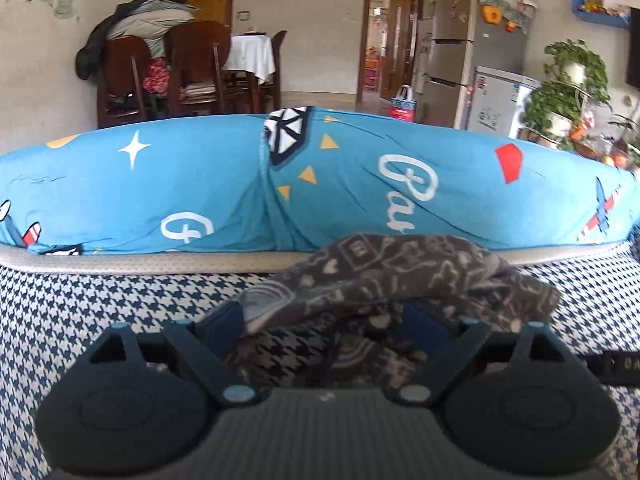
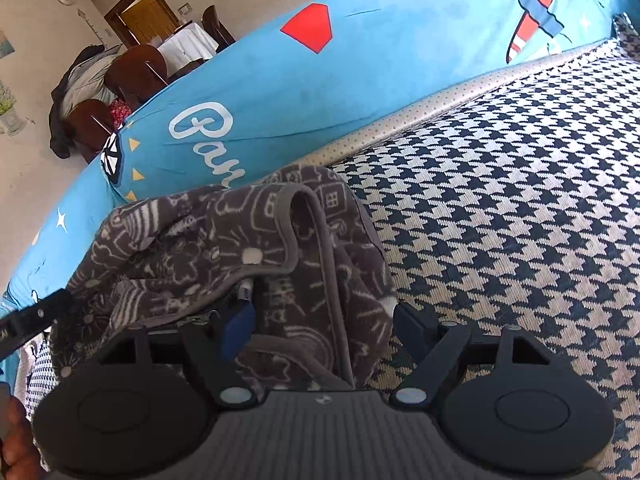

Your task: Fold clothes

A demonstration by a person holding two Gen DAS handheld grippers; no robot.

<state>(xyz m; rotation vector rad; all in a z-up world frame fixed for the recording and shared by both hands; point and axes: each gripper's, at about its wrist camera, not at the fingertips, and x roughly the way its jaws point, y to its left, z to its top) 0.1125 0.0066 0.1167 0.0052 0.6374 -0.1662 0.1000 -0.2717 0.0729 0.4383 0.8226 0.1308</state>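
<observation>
**Grey garment bunched between both grippers on the houndstooth surface**

Closest to my left camera is the left gripper [image 1: 324, 332], its two blue-padded fingers [image 1: 230, 324] standing apart with a grey patterned garment [image 1: 400, 280] heaped over and between them. From this view the cloth drapes across the gap, and I cannot tell whether the pads are actually pressing it; the jaws look wide, with the houndstooth cover [image 1: 100, 312] visible through the gap beneath the fabric.

On my right camera, the right gripper [image 2: 324, 328] is also spread, one blue finger [image 2: 238, 328] half buried under a fold of the same garment [image 2: 224, 240] and the other finger lying against the cloth's outer edge. A grey-trimmed hem loops up in front of the fingers. Fabric fills most of the space between the jaws, but I see no clear pinch.

The garment sits crumpled in a mound on the houndstooth cover [image 2: 500, 220], close to a long blue cushion [image 1: 160, 184] printed with stars, planes and white lettering, which runs along the far edge. In the right view, part of the other gripper's dark body [image 2: 28, 320] pokes in at the left, touching the cloth, and a bit of a person's hand [image 2: 16, 440] shows at the bottom left corner.

Beyond the cushion [image 2: 360, 80] I see dark wooden chairs [image 1: 192, 68] piled with clothing, and a fridge [image 1: 452, 48].
</observation>
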